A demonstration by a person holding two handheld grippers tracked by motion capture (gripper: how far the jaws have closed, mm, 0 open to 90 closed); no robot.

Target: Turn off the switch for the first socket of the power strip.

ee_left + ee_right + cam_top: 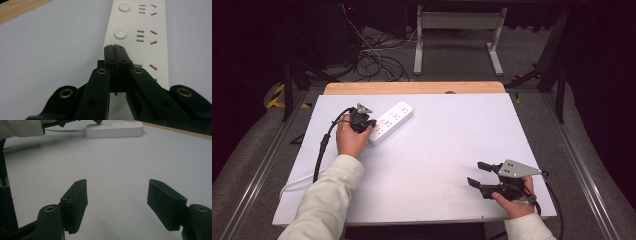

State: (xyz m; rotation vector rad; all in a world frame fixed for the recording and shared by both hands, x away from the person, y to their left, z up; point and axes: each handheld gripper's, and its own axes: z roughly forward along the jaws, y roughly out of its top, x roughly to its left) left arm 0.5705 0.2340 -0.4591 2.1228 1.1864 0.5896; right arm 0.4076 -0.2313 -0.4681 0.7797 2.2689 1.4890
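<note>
A white power strip [391,121] lies at an angle on the white table top, left of the middle and toward the back. My left gripper [368,123] is at its near end, jaws pressed together with nothing between them. In the left gripper view its closed tips [114,47] hover over the power strip [140,40], just short of a round white button [120,33]. My right gripper [478,173] rests near the front right edge, jaws wide apart and empty. In the right gripper view the power strip [115,129] lies far off, beyond the open fingers [75,200].
The white table top [437,145] has a wooden strip [412,88] along its back edge. The strip's white cord [294,181] runs off to the left front. Black cables trail from both grippers. On the floor behind stand a tangle of cables [372,60] and a white frame [457,35].
</note>
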